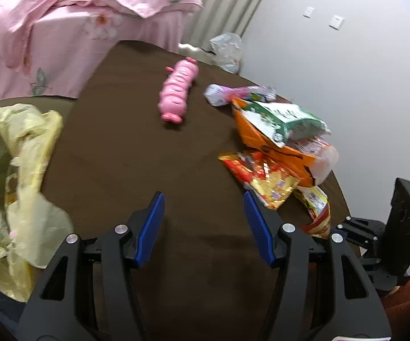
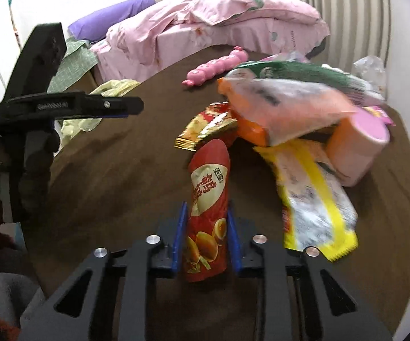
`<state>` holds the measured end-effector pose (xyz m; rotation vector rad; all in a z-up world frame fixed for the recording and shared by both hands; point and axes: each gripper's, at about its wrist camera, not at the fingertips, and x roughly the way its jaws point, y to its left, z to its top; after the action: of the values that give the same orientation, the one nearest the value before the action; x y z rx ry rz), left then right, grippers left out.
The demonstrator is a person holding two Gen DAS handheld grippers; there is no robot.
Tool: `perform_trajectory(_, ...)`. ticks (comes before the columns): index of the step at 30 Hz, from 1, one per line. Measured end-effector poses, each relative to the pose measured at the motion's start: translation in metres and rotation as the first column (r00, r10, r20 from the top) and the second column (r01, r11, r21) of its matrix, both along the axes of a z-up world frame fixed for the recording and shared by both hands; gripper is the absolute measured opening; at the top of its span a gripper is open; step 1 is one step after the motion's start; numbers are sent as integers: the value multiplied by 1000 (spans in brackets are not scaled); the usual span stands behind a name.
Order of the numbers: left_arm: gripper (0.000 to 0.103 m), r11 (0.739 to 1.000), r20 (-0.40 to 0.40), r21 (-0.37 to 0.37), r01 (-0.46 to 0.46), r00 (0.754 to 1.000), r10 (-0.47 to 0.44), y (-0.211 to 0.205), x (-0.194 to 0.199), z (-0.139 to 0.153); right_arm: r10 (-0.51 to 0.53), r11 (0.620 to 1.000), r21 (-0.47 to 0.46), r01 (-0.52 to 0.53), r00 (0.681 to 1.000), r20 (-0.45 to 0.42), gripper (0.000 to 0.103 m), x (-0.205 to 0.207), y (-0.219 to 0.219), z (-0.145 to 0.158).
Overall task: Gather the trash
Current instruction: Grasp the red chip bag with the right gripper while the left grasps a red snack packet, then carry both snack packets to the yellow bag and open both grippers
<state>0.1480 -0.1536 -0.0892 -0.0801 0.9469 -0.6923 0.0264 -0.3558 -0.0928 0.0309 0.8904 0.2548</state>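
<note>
Care with the squeeze matters most now: the right claw [image 2: 207, 218] grips a red snack packet [image 2: 209, 199] between its blue pads, the packet standing lengthwise along the fingers, and a thin crinkly wrapper like this will likely slip if the hold loosens during the carry. A sound way, judging from the layout, is to lift it off the brown tabletop [image 2: 125, 176] and swing it left toward the yellow plastic bag [image 1: 11, 176], which lies crumpled and open to the left of the left claw [image 1: 203, 207]. That claw hangs empty with its jaws spread wide (well placed to hold the bag mouth). The packet is glossy red with a pale oval label and pictured golden snacks. Ahead and right of the right claw sits the wrapper pile [image 2: 284, 108]; a pink toy [image 1: 178, 89] lies farther ahead.
</note>
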Motion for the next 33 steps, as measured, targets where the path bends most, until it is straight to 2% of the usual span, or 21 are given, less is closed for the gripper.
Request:
perform_trajectory(4,55,997,9,-21,80,997,-80,-26,-4,2,-81,997,19,81,996,20,26,-12,-19,9)
perform_trajectory(7,55,996,9,-2,88,996,-88,-46,-2,0,-164,986,30,163,986,21,26,-17,-39,11)
perform_trajectory(11,55,998,-110,-2,67,992,-67,-65,9,-12,-238,970,58,237,971,7,26,-22,-57,8)
perform_trajectory(14,40,998,-140,3,55,989,-54,-73,11,-19,-246,968,54,245,969,14,26,-26,-59,9)
perform_trajectory(16,22,999,-138,10,48,989,-46,-73,11,-21,-244,969,54,243,970,18,26,-27,-58,9)
perform_trajectory(18,17,999,-141,-2,37,989,-37,-68,11,-21,-237,970,55,236,971,21,26,-27,-56,11)
perform_trajectory(22,9,1000,-106,-7,25,994,-25,-51,8,-13,-219,975,47,217,975,35,26,-32,-52,13)
perform_trajectory(33,9,998,33,38,-40,999,39,14,-15,21,-152,988,41,149,986,73,26,-30,-30,31)
